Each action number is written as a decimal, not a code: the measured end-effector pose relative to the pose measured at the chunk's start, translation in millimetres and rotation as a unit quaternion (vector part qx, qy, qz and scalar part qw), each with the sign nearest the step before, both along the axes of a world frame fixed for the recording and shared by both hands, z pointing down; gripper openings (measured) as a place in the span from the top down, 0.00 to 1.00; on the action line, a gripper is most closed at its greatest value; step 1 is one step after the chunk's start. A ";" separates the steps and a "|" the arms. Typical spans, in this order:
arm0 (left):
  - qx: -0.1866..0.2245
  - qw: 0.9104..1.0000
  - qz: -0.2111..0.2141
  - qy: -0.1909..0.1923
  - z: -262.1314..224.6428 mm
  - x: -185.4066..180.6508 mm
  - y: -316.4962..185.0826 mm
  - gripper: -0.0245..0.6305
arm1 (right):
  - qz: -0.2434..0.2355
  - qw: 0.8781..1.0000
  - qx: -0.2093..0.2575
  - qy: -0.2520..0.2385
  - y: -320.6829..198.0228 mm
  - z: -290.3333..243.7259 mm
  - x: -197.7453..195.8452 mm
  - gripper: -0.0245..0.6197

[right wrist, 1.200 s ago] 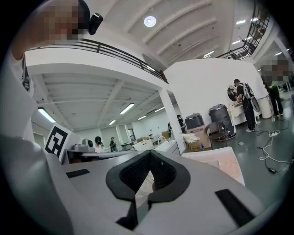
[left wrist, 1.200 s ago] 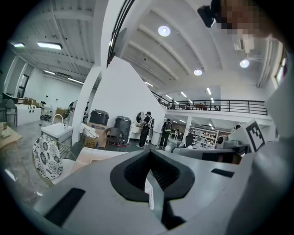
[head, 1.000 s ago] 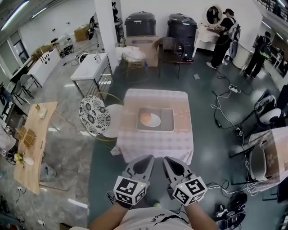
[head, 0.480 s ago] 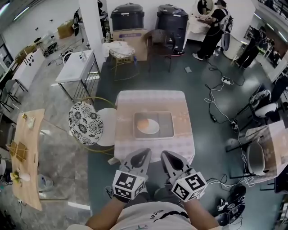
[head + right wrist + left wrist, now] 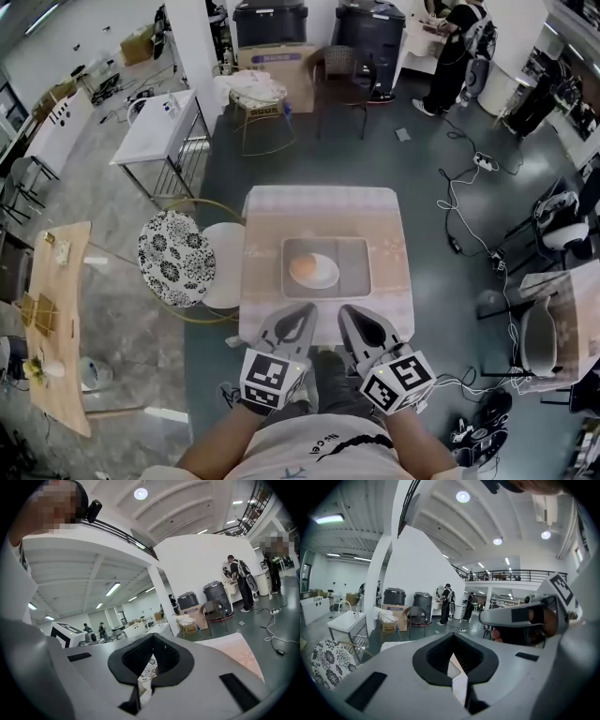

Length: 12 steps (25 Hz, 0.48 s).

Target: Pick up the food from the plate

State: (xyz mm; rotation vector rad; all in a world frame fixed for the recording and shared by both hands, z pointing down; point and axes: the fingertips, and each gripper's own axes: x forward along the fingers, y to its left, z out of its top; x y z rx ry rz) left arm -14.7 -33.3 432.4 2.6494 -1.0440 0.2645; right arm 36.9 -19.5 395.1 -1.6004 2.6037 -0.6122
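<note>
In the head view a white plate (image 5: pixel 314 272) with an orange-brown piece of food (image 5: pixel 304 269) on it lies in a grey tray (image 5: pixel 354 267) on a small table with a pink cloth (image 5: pixel 323 211). My left gripper (image 5: pixel 294 326) and right gripper (image 5: pixel 360 328) hover side by side over the table's near edge, short of the tray. Both are shut and hold nothing. In the left gripper view the left gripper's (image 5: pixel 459 684) jaws meet, with the right gripper (image 5: pixel 525 620) beside them. The right gripper's (image 5: pixel 143 687) jaws also meet, and a corner of the pink cloth (image 5: pixel 236 653) shows beyond them.
A floral-backed chair (image 5: pixel 176 258) with a white seat (image 5: pixel 223 264) stands at the table's left side. A wooden bench (image 5: pixel 61 319) lies far left, a white table (image 5: pixel 159 127) behind it. Cables (image 5: pixel 464 216) and shoes (image 5: pixel 478 427) litter the floor at right. A person (image 5: pixel 459 47) stands at the back.
The table, tray and plate have come nearer to the grippers as the view moved forward. Both grippers stay shut, side by side.
</note>
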 end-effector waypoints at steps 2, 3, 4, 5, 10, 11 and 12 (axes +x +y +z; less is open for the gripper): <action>-0.002 1.000 0.000 -0.007 6.0 6.1 -17.6 0.96 | -0.007 1.000 -0.002 0.001 -21.5 3.3 4.9 0.94; -0.003 1.000 -0.001 -0.011 8.2 9.2 -26.6 0.95 | -0.010 1.000 -0.002 0.000 -32.7 4.7 7.3 0.94; -0.003 1.000 -0.002 -0.015 10.9 11.6 -35.9 0.95 | -0.014 1.000 -0.004 -0.001 -43.8 6.5 9.5 0.94; -0.005 1.000 -0.006 -0.019 14.8 13.3 -45.3 0.95 | -0.018 1.000 -0.007 -0.001 -54.7 8.8 11.5 0.94; -0.025 0.999 -0.020 -0.042 37.5 20.8 -88.4 0.95 | -0.038 0.999 -0.031 -0.010 -103.1 28.5 20.3 0.94; -0.027 0.998 -0.023 -0.046 42.9 21.5 -96.2 0.95 | -0.042 0.998 -0.034 -0.013 -112.2 33.1 21.5 0.94; -0.030 0.998 -0.026 -0.048 48.8 22.1 -103.5 0.95 | -0.046 0.998 -0.036 -0.016 -121.0 37.9 22.4 0.94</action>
